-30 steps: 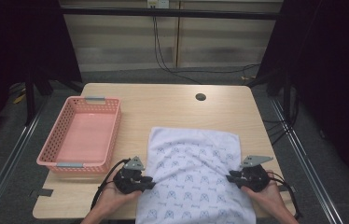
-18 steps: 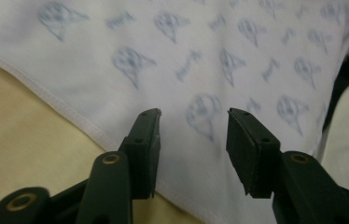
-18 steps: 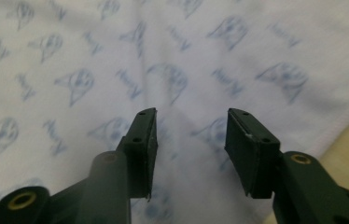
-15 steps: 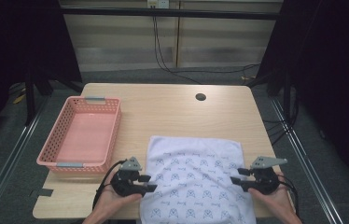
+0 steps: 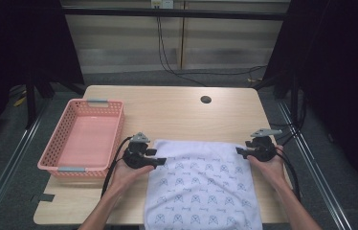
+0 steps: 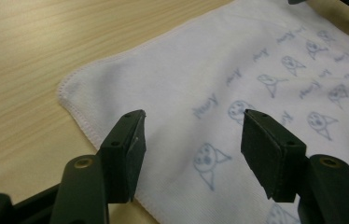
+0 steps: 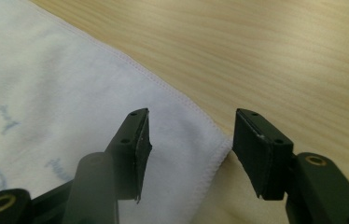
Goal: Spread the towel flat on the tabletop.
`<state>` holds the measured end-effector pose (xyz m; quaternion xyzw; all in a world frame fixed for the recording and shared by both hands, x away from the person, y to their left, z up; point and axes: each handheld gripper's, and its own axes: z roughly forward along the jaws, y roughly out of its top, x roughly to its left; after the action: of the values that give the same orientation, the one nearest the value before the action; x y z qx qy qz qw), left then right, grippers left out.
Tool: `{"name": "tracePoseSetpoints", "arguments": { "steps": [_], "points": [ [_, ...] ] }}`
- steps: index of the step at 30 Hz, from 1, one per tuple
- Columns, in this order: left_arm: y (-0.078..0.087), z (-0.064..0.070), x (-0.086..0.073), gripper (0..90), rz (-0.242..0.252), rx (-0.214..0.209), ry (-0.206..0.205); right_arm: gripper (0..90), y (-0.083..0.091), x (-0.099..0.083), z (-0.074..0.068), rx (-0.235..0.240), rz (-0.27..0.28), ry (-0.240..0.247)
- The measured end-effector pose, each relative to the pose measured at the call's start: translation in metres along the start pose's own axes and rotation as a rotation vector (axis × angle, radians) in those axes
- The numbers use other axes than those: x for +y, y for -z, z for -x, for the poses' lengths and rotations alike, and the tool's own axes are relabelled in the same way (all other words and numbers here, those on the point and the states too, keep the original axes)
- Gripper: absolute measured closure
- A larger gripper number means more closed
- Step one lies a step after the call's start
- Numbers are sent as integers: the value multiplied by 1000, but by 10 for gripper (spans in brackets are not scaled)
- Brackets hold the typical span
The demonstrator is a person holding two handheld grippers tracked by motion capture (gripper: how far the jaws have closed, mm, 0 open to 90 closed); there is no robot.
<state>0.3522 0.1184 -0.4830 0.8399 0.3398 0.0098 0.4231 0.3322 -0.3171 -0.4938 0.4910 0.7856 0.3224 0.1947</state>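
I hold each tool, left and right, with jaws apart at a far corner of the towel.

I see a white towel printed with small blue cartoon faces and script, lying flat on the near half of the table with its near edge hanging over the front. Its far edge runs straight across, and its two far corners, stitched along the hem, lie flat on the wood.
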Motion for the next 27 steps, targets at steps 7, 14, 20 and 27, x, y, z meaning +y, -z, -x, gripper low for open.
{"name": "tracePoseSetpoints", "arguments": {
  "steps": [7, 14, 20, 27],
  "points": [
    [-14, -18, 8, 398, -1, 19, 13, 502, -9, -3, 4, -3, -20, 17],
    [-16, -20, 9, 390, 7, 38, 6, 814, -7, -3, 1, 82, -19, -10],
    [-23, -31, 15, 401, 18, 60, 29, 853, 1, 0, 5, 99, 28, -39],
    [-30, -28, 12, 405, -23, 73, 1, 853, 3, -1, 4, 99, 37, -32]
  ]
}}
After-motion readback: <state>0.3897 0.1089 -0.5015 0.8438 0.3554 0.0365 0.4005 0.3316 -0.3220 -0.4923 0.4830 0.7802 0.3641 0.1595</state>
